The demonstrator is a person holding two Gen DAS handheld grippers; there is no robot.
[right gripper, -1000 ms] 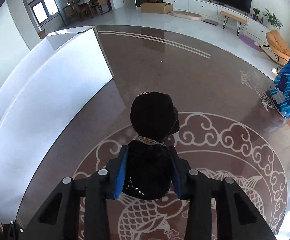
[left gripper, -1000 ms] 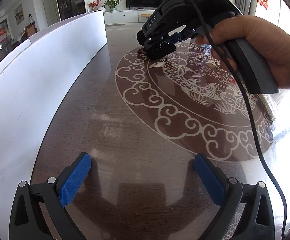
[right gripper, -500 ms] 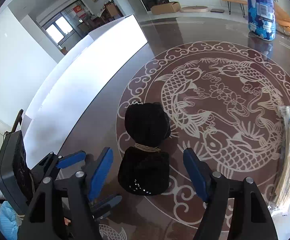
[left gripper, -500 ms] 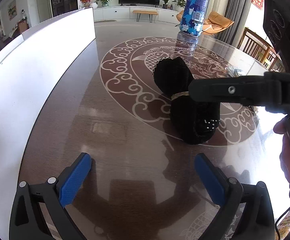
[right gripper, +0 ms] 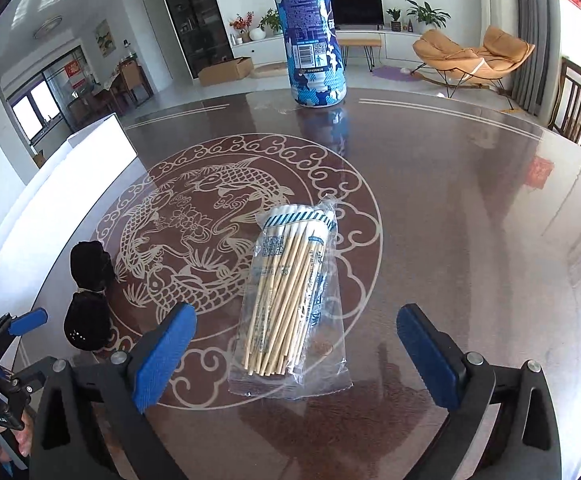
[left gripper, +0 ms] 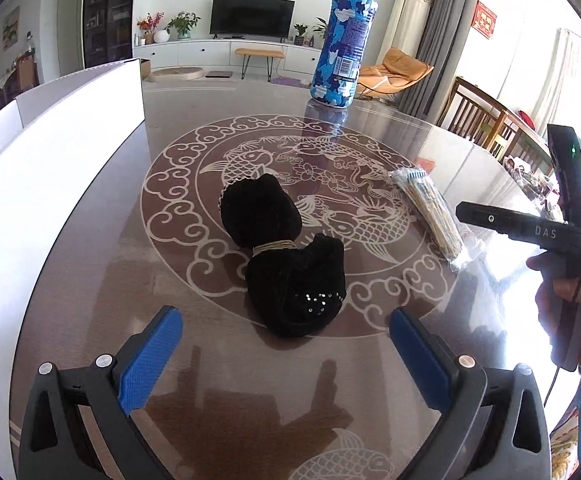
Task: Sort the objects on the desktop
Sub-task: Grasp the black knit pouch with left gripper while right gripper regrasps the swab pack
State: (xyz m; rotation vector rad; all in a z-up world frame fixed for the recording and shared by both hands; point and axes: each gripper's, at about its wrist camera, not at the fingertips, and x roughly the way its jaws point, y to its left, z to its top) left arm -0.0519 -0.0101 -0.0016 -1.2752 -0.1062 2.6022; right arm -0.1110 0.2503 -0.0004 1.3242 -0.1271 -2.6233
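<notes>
Glossy dark brown round table [left gripper: 102, 264] with pale koi-and-cloud medallion inlay. Black fuzzy fabric bundle tied round middle with tan cord [left gripper: 286, 264] sits on medallion's near-left part. Clear plastic bag of wooden-stick cotton swabs [right gripper: 290, 296] lies flat on medallion's right side. Tall blue-white camo-print bottle with white cap [left gripper: 340, 40] stands upright at far edge. White rectangular box [left gripper: 30, 168] along left side.
</notes>
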